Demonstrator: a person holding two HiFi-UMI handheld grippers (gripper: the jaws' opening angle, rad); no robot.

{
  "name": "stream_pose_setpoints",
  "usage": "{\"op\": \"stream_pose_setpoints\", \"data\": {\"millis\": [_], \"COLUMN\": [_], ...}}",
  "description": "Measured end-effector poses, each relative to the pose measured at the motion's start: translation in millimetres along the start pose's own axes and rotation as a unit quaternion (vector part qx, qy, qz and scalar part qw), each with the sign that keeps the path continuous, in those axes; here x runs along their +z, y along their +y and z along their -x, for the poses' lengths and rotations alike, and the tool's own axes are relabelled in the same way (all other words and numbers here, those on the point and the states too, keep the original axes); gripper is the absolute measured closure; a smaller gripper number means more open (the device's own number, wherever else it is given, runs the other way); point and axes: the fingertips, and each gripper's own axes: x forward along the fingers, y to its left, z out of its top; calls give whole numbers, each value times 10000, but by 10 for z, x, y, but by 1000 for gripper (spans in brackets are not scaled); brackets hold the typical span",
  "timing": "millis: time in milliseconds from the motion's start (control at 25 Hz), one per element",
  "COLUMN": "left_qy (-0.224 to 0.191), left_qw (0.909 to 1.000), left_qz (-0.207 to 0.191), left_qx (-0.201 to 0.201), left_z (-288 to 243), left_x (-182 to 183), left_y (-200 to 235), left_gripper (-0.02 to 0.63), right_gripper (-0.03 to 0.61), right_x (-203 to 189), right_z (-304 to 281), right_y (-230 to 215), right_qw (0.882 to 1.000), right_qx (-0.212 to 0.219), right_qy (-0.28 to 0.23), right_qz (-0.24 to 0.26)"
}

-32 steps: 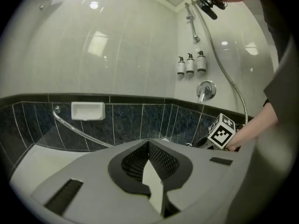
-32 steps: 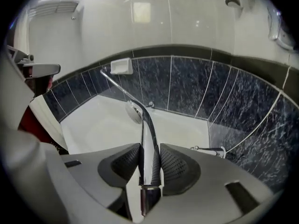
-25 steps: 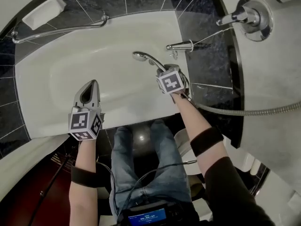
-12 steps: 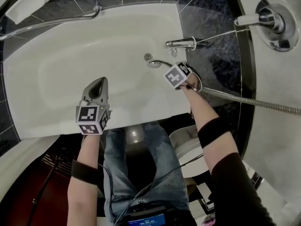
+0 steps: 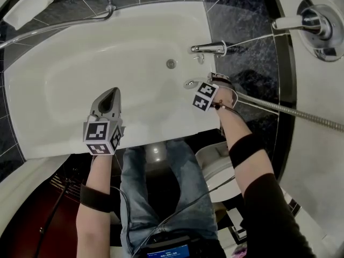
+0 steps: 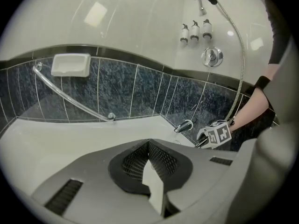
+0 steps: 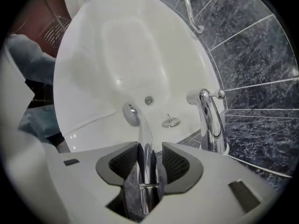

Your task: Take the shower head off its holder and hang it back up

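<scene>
White acrylic bathtub lies below. A ribbed metal hose drags on the slim chrome shower head, low over the tub rim. It looks light, stiff and slippery, best taken mid-handle. The right gripper has just been opening its jaws, loose around that handle. The left gripper is closed and empty.

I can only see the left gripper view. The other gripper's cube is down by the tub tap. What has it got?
Observer: The shower head. Its chrome handle stands between the jaws of the right gripper, which have just been opening.
Operator: Is it over the tub?
Observer: Yes. Its spray end is over the bathtub, close to the drain, which your view misses.
Operator: Is my gripper near it?
Observer: No. The head view shows the left gripper over the tub's near side, apart from the shower head.
</scene>
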Motion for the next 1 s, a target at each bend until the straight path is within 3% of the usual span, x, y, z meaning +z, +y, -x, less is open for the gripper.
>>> {"op": "stream_pose_setpoints", "data": {"millis": [240, 440, 640, 800, 1000], "left_qy": [25, 10, -10, -176, -349], "left_qw": [10000, 10000, 10000, 9997, 9990], "left_qz": [-9, 9, 4, -44, -119], "left_qx": [13, 48, 58, 155, 267], "left_z": [40, 153, 521, 855, 1471], "left_x": [19, 100, 360, 748, 1243], "left_y": [-16, -29, -89, -71, -82], "left_gripper": [614, 614, 614, 614, 614], "right_gripper": [304, 298, 298, 301, 375], "right_x": [63, 297, 507, 624, 550], "right_z": [43, 307, 973, 1572, 2434], "right_y": [-14, -105, -141, -265, -303], "right_qw": [9992, 9947, 9867, 9811, 9699], "right_qx": [-181, -635, -1032, -1150, -1103], "right_qy": [-208, -659, -1202, -1555, -1991], "right_qz": [294, 468, 372, -28, -864]}}
